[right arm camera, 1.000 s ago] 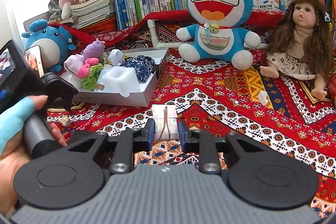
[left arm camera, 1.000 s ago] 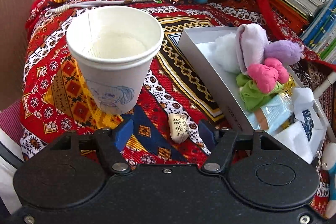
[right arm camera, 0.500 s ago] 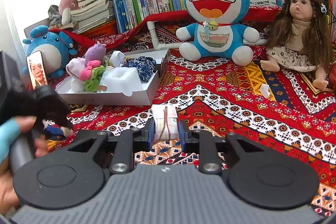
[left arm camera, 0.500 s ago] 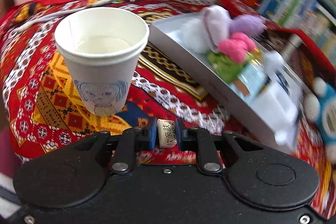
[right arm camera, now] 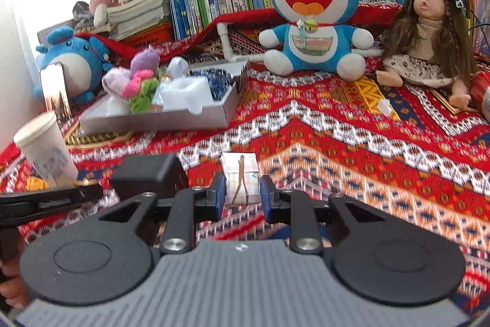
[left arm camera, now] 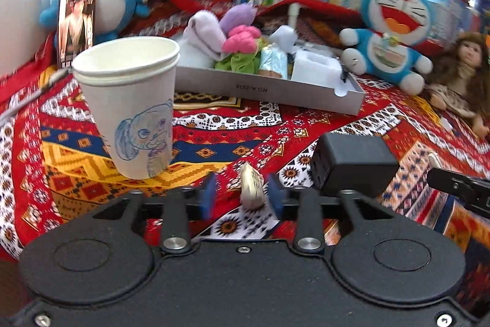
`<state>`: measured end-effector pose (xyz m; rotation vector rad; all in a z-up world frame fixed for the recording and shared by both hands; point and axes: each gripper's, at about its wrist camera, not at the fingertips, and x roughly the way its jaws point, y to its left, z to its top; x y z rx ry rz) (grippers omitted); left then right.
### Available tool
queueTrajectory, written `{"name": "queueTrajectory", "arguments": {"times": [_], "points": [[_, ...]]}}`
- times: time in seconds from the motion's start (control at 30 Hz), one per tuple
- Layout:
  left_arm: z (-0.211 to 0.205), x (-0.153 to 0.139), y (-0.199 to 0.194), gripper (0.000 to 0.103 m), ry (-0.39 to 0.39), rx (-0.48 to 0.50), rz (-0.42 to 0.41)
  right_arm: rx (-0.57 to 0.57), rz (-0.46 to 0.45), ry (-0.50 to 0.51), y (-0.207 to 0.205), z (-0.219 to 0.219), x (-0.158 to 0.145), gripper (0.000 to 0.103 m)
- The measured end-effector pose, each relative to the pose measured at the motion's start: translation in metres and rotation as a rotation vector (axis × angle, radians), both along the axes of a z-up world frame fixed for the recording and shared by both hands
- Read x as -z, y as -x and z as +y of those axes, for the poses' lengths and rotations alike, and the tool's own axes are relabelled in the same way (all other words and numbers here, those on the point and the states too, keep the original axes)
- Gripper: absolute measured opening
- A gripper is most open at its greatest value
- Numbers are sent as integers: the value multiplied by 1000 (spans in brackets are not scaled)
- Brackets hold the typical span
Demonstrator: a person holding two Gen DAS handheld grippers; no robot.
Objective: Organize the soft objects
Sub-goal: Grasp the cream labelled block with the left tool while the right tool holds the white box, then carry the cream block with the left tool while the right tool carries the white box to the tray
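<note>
The sorting looks well under way but unfinished: the grey tray [left arm camera: 275, 89], ahead of both tools, already holds a white sock, purple and pink plush pieces, a green cloth, a foil packet, white foam and a dark patterned cloth, while the paper cup [left arm camera: 128, 109] ahead-left of the left hand-held gripper [left arm camera: 242, 198] shows nothing inside from this angle. Two pieces remain outside. The left jaws have just been opening, and the small cream packet [left arm camera: 251, 189] sits loosely between them, leaning toward the right pad. The right hand-held gripper [right arm camera: 242, 198] pinches a small checked packet [right arm camera: 241, 178].

bright daylight, motion blur (fisheye edges)
</note>
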<state>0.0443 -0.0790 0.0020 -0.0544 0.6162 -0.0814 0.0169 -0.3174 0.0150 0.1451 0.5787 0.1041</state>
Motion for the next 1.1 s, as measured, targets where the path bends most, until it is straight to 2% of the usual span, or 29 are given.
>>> {"name": "queueTrajectory", "arguments": {"times": [0.13, 0.27, 0.33, 0.37, 0.6, 0.77, 0.93, 0.97, 1.0, 1.03, 1.1], "points": [[2, 5, 15, 54, -42, 24, -85, 9, -17, 25, 11, 8, 10, 32], [-1, 8, 18, 58, -50, 44, -123, 14, -81, 71, 19, 18, 12, 36], [-1, 9, 18, 58, -38, 34, -115, 29, -107, 83, 22, 21, 13, 47], [-1, 9, 16, 56, -25, 28, -110, 36, -116, 78, 22, 22, 14, 52], [6, 14, 15, 33, -14, 13, -115, 87, -155, 119, 28, 26, 24, 58], [6, 17, 16, 30, -22, 11, -119, 104, -165, 115, 34, 26, 28, 60], [4, 18, 15, 31, -36, 8, -123, 100, -162, 118, 35, 28, 30, 60], [4, 18, 15, 31, -37, 8, -122, 98, -161, 116, 35, 29, 30, 54], [4, 18, 15, 28, -38, 11, -122, 93, -160, 113, 35, 30, 30, 42], [4, 18, 15, 19, -42, 14, -123, 91, -159, 112, 35, 31, 30, 39], [4, 17, 16, 18, -53, 11, -127, 87, -160, 113, 36, 33, 29, 30]]}}
